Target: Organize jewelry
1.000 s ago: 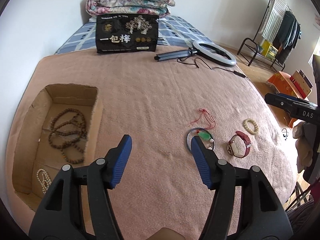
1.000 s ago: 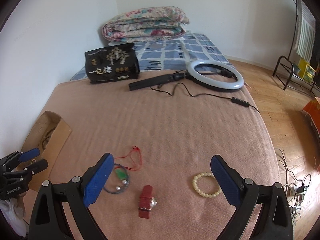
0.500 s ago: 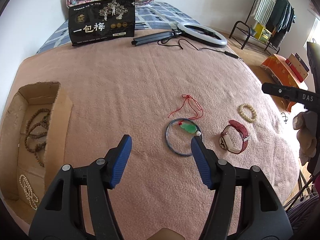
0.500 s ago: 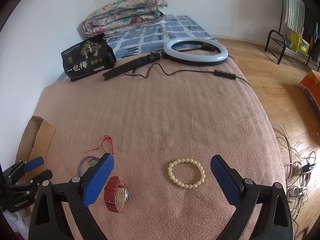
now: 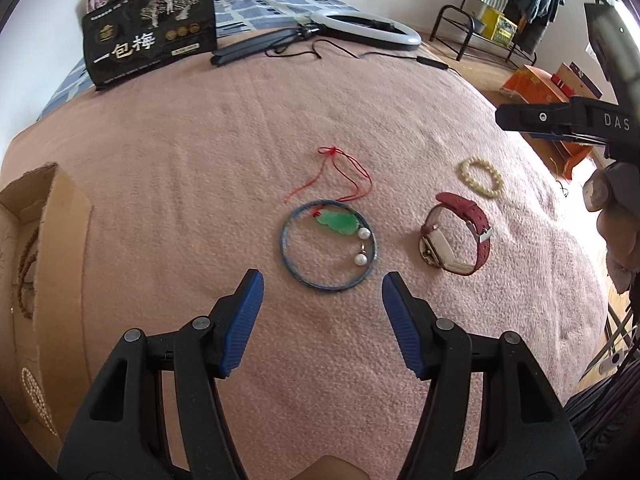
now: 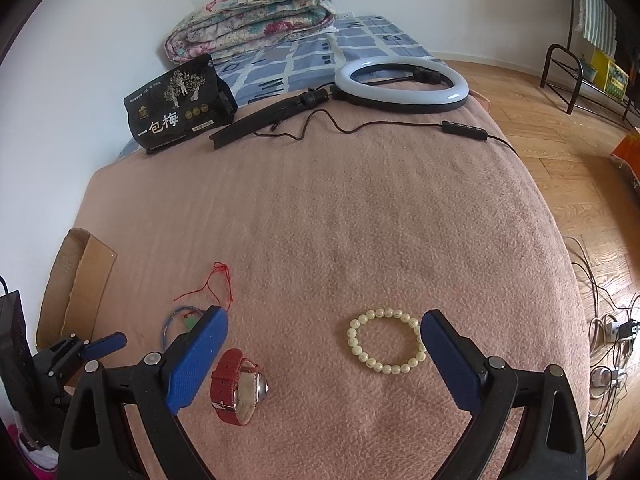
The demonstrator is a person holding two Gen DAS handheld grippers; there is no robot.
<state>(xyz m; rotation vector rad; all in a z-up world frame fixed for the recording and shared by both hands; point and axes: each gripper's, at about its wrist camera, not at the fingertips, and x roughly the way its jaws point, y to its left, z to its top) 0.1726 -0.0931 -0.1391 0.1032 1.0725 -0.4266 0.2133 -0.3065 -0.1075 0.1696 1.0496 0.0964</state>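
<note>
On the pink blanket [image 5: 240,160] lie a blue bangle [image 5: 289,264], with a green pendant on a red cord [image 5: 337,222] and two pearl earrings [image 5: 362,258] inside it, a red-strapped watch [image 5: 456,236] and a cream bead bracelet [image 5: 480,178]. My left gripper [image 5: 322,286] is open and empty, just short of the bangle. My right gripper [image 6: 322,326] is open and empty, above the cream bead bracelet [image 6: 384,346] and the watch [image 6: 236,388]. A cardboard box [image 5: 44,248] at the left holds brown bead strands and a pearl string.
A black snack bag [image 6: 176,112], a ring light with its cable [image 6: 400,84] and a folded quilt [image 6: 256,16] lie at the far end. The bed drops to a wooden floor [image 6: 560,128] on the right, with a clothes rack [image 5: 500,12] beyond.
My left gripper has moved forward and right from the box toward the bangle. My right gripper has shifted right and closer to the cream bracelet. Both stay open.
</note>
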